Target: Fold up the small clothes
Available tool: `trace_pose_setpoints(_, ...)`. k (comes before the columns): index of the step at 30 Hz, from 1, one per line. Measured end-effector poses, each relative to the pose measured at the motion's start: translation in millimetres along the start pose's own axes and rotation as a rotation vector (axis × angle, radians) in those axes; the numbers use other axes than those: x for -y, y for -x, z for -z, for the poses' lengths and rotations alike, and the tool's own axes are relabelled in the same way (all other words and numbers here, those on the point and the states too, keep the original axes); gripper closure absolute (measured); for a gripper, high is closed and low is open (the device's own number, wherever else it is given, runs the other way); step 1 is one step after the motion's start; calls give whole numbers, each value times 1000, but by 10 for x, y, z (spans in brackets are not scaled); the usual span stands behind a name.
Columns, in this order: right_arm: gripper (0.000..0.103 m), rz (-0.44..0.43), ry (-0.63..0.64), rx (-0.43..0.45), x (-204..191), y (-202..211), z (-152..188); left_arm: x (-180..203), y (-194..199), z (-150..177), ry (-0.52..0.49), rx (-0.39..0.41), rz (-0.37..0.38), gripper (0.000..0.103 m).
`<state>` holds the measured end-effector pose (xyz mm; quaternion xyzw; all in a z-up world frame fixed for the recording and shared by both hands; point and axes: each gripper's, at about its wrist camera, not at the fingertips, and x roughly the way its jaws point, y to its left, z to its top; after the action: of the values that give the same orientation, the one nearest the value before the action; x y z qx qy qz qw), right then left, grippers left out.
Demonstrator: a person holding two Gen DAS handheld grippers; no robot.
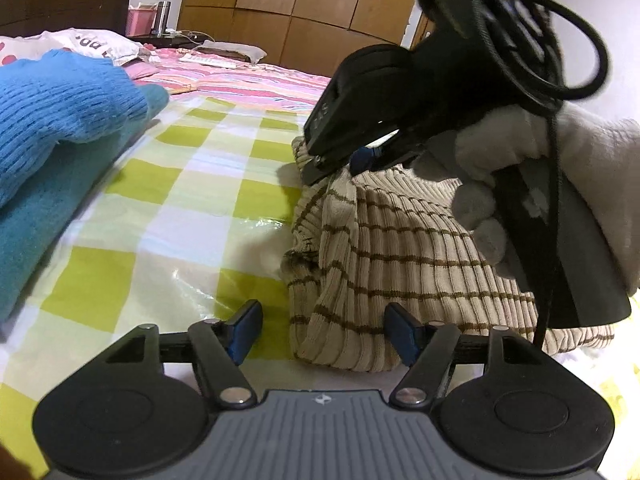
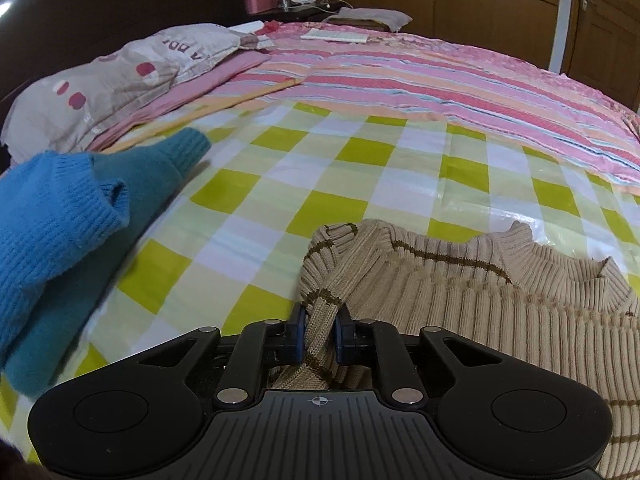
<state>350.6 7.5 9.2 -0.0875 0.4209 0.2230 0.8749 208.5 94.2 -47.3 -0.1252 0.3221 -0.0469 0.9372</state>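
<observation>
While my right gripper [image 2: 320,334] pinches a sleeve of the striped beige sweater [image 2: 500,320] and my left gripper [image 1: 320,332] gapes empty just beside its hem, I judge folding barely begun, blue sweaters [image 2: 60,216] piled well left.

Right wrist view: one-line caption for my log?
Right gripper pinching a beige striped sweater on the checkered sheet, blue sweaters alongside.
</observation>
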Motion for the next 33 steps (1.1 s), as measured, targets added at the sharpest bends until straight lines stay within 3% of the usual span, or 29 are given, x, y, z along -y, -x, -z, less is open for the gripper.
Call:
trace_pose_setpoints(2,81,-20,-21,-21,9,-54,-4,-10,-2,-6,8,-2,1,34)
trace_pose_setpoints(6,67,-39,-41,-23,3,-21,-15,-14,27,-2,9,-3,7,34)
trace_pose_setpoints(14,66,-51,-124,68,447,376,111,32,135,-49,-36,52,-52,34)
trace_pose_setpoints(18,66,29,-119,6,666,318,267,48,134,-35,-55,25,-83,34)
trace_pose_setpoints(20,66,7,-159,24,791,401,351,66,172,-10,-68,28,-97,34)
trace_pose_setpoints(25,66,-20,-306,142,1340,940,689,415,334,-25,-230,106,-98,34)
trace_pose_setpoints(29,66,25,-440,195,1962,1345,1031,834,335,-48,-315,125,-22,34)
trace_pose_setpoints(33,65,10,-592,236,2505,1699,1416,1374,260,59,-453,124,49,34)
